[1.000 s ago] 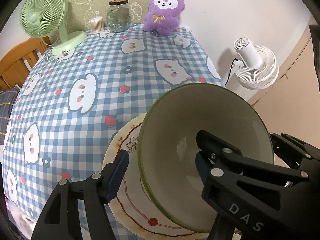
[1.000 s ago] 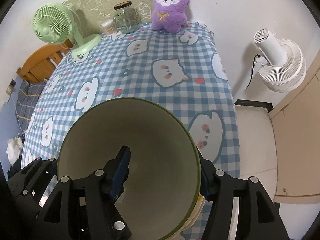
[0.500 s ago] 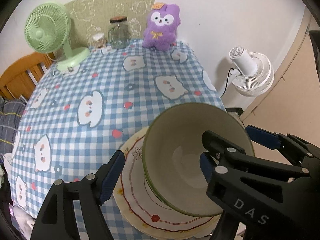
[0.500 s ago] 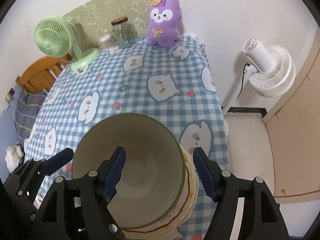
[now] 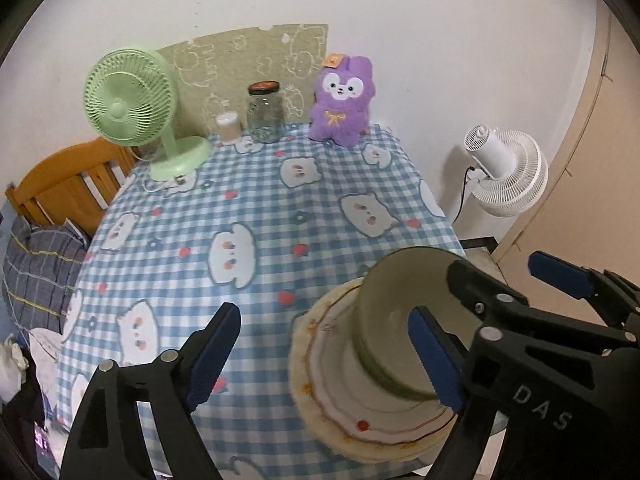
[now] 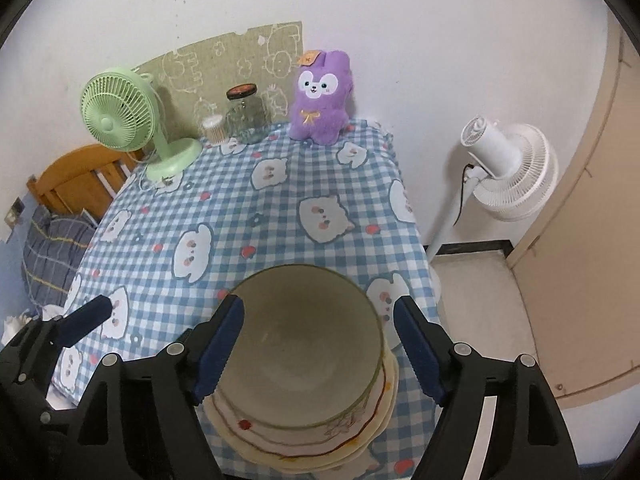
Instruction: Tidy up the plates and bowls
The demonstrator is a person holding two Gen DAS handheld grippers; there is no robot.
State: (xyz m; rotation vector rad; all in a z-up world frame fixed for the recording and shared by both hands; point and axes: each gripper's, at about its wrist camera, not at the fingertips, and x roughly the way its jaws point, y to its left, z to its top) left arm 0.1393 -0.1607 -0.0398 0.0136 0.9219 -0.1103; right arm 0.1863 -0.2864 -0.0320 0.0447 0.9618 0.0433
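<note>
1. A bowl (image 6: 304, 344) with a green rim and a pale, plain inside is sitting upright on a stack of plates (image 6: 300, 436) near the front edge of the worktop (image 6: 248, 216).
2. The plates are showing cream faces, a thin red-brown ring and small red and yellow motifs near the edge.
3. The right gripper (image 6: 320, 348) is standing wide, its jaws having just been opening; its blue pads (image 6: 218, 350) are flanking the bowl without pressing on it.
4. The left gripper (image 5: 324, 360) is likewise standing wide after opening, with part of the bowl and plates showing between its pads (image 5: 434, 358), untouched.
5. A blue checked cloth with white animal prints is covering the worktop.
</note>
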